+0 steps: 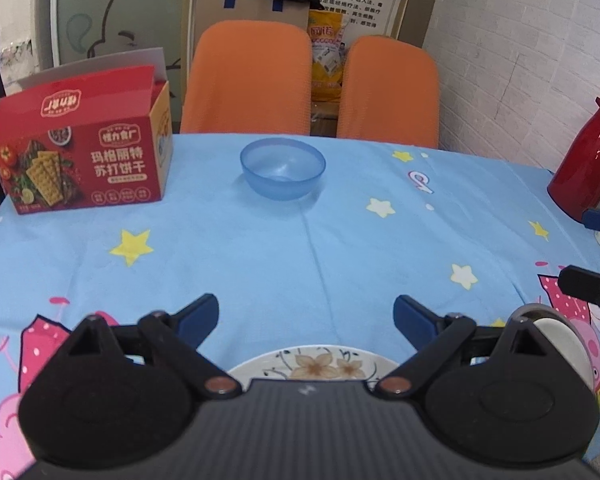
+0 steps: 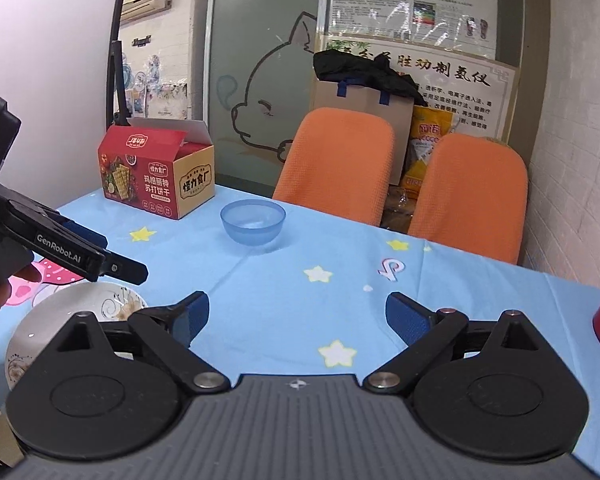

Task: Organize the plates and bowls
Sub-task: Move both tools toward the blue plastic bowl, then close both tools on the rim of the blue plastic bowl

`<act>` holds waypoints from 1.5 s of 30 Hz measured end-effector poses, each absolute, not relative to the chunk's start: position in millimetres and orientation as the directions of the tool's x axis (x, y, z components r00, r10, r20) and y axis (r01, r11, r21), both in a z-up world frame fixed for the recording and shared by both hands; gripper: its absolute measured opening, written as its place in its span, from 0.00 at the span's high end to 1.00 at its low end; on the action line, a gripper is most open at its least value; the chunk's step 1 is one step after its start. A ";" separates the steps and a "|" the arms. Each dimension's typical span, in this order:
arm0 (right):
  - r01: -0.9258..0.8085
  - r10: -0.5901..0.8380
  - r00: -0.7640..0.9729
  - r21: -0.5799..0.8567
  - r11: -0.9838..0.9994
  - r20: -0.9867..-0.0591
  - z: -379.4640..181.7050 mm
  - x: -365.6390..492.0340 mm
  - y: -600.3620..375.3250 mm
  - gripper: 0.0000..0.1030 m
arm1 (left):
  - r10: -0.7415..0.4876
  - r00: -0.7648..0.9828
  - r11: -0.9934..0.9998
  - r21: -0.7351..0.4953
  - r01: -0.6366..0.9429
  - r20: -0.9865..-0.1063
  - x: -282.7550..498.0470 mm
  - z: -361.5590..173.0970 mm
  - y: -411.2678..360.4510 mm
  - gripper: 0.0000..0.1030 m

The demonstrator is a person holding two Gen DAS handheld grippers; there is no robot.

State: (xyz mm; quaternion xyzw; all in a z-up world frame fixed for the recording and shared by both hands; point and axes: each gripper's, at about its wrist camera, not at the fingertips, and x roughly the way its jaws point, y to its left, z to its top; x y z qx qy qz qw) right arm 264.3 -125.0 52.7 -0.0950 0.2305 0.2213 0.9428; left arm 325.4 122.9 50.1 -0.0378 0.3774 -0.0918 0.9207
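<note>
At the left of the frame stood a red cracker box (image 1: 86,148). The blue bowl (image 1: 283,167) sat upper centre on the starred tablecloth (image 1: 260,256). The floral plate (image 1: 312,364) lay at bottom centre, under the left gripper (image 1: 306,316), its jaws spread wide and empty. The right gripper (image 2: 297,316) likewise gaped wide, holding nothing.

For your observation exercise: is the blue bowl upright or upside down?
Upright: the blue bowl sits on its base with the open rim facing up, in both views.

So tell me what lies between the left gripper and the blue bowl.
Only bare tablecloth separates the left gripper from the blue bowl, seen in the left wrist view.
</note>
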 end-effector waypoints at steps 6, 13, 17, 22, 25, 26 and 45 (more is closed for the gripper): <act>-0.514 0.379 0.778 -0.160 0.843 -0.501 59.6 292.7 -98.2 0.00 | -0.189 0.697 0.982 -0.141 0.126 -0.692 348.9 49.9 136.3 0.09; -0.571 0.386 0.732 -0.197 0.797 -0.562 58.7 346.2 -66.2 0.00 | -0.205 0.710 0.976 -0.196 0.096 -0.674 414.8 63.7 152.8 0.08; -0.606 0.418 0.677 -0.138 0.783 -0.606 56.9 383.9 -46.9 0.00 | -0.240 0.688 0.961 -0.268 0.070 -0.684 469.1 63.2 157.4 0.08; -0.618 0.432 0.629 -0.079 0.782 -0.646 43.1 430.2 -20.8 0.00 | -0.209 0.643 0.970 -0.240 0.039 -0.737 521.2 39.2 153.4 0.08; -0.628 0.418 0.604 -0.082 0.773 -0.679 27.1 447.8 -6.9 0.00 | -0.210 0.618 0.968 -0.249 0.024 -0.758 541.7 23.7 154.9 0.08; -0.633 0.415 0.596 -0.085 0.770 -0.687 21.6 451.5 -3.3 0.00 | -0.211 0.615 0.968 -0.248 0.026 -0.760 546.3 19.7 154.7 0.08; -0.672 0.431 0.466 0.008 0.740 -0.773 -23.1 519.3 19.3 0.00 | -0.168 0.547 0.985 -0.159 0.063 -0.820 607.0 -14.5 139.3 0.17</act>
